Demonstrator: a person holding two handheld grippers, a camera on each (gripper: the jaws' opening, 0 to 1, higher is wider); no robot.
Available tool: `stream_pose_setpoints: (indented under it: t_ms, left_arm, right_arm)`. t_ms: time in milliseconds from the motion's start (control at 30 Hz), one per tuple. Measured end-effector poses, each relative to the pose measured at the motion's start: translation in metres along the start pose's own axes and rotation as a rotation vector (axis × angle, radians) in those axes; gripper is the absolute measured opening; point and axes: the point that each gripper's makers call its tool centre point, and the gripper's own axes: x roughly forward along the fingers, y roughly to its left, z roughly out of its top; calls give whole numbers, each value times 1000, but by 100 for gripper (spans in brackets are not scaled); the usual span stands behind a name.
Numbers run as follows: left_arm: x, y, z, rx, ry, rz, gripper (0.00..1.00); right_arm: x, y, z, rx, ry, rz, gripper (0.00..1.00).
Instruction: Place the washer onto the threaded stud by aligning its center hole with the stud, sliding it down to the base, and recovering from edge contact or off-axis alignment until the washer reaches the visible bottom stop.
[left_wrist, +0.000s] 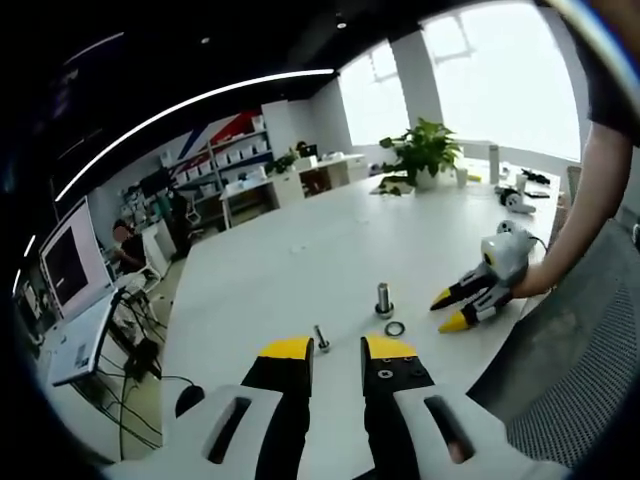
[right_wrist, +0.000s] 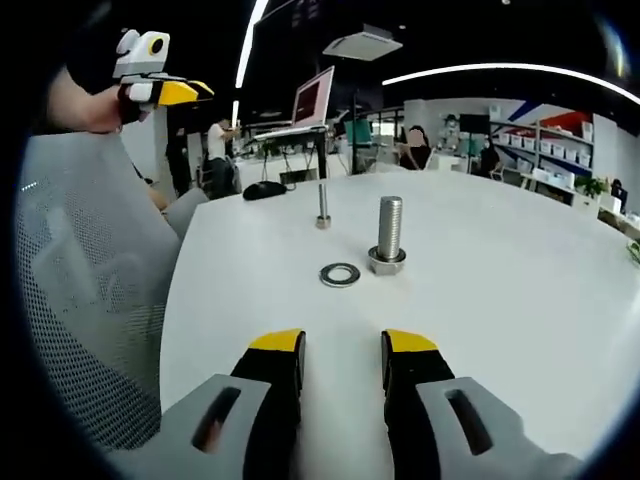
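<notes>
A washer (right_wrist: 340, 274) lies flat on the white table (right_wrist: 500, 330) just ahead of the right tool (right_wrist: 342, 346), whose jaws stand apart and empty. Just beside the washer rises the upright threaded stud (right_wrist: 388, 234), with a thinner bolt (right_wrist: 323, 206) farther off. The left tool (left_wrist: 338, 349), jaws also parted and empty, faces the same group from the opposite side.

Both claws: black jaws w/ yellow tips, grey slotted bodies, left claw (left_wrist: 338, 350), right claw (right_wrist: 342, 343); dark short sleeve (left_wrist: 610, 90).
</notes>
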Motion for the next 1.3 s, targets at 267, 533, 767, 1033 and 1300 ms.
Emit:
stream_pose_setpoints:
  t_ms: [267,533,767,1033,1300]
  left_arm:
    - [-1,0,1,-2,-8,2,17]
    - [-2,1,3,-5,-19,2,17]
    - [-3,0,4,-6,-24,0,17]
    - [-3,1,3,-11,-21,5,17]
    - [-2,1,2,-10,-18,1,17]
  right_arm:
    - [6,0,4,-9,-58,-9,38]
    - [9,6,7,-18,-111,13,41]
    - [13,11,9,-36,-115,38,42]
    - [25,12,15,-36,-116,50,42]
    - [28,12,16,-31,-115,47,44]
